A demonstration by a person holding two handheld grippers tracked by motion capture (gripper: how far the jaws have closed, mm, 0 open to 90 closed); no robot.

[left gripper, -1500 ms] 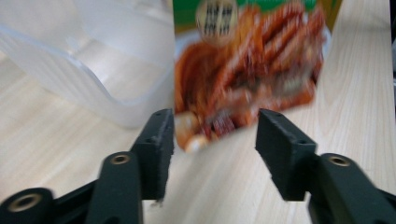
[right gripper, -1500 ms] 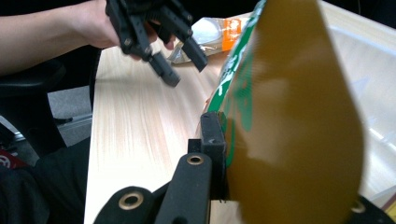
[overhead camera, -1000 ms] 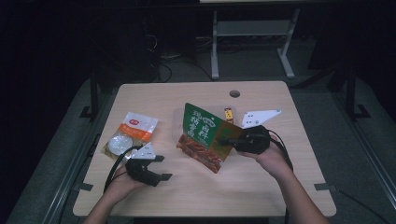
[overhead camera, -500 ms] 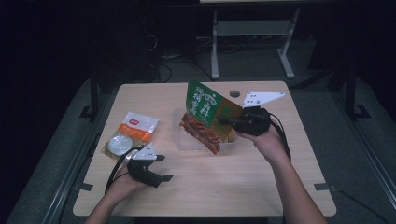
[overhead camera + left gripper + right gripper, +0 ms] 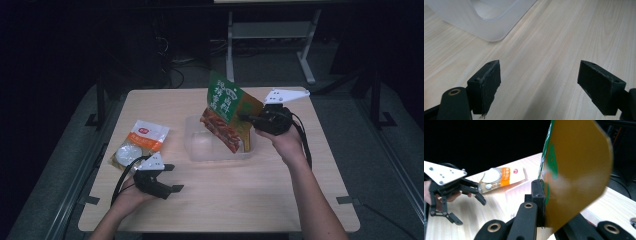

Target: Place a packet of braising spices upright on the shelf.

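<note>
A green, orange and red snack bag [image 5: 226,111] hangs tilted above a clear plastic tub [image 5: 197,147] in the middle of the table. My right gripper [image 5: 246,119] is shut on the bag's right edge. In the right gripper view the bag's orange back [image 5: 576,170] is clamped between the jaws of the right gripper [image 5: 543,195]. My left gripper [image 5: 176,177] rests open near the table's front left with nothing in it. In the left gripper view the left gripper [image 5: 541,77] has its jaws wide apart over bare wood, and the tub's corner [image 5: 486,27] lies ahead.
An orange and white packet [image 5: 141,143] lies flat at the table's left, just behind my left gripper; it is the packet [image 5: 502,176] seen in the right gripper view. The wooden table [image 5: 250,200] ends close behind the bag, with a dark floor and a metal stand beyond.
My right gripper has lifted the snack bag up and toward the far side, uncovering the clear tub. The left gripper has stayed in place, open.
</note>
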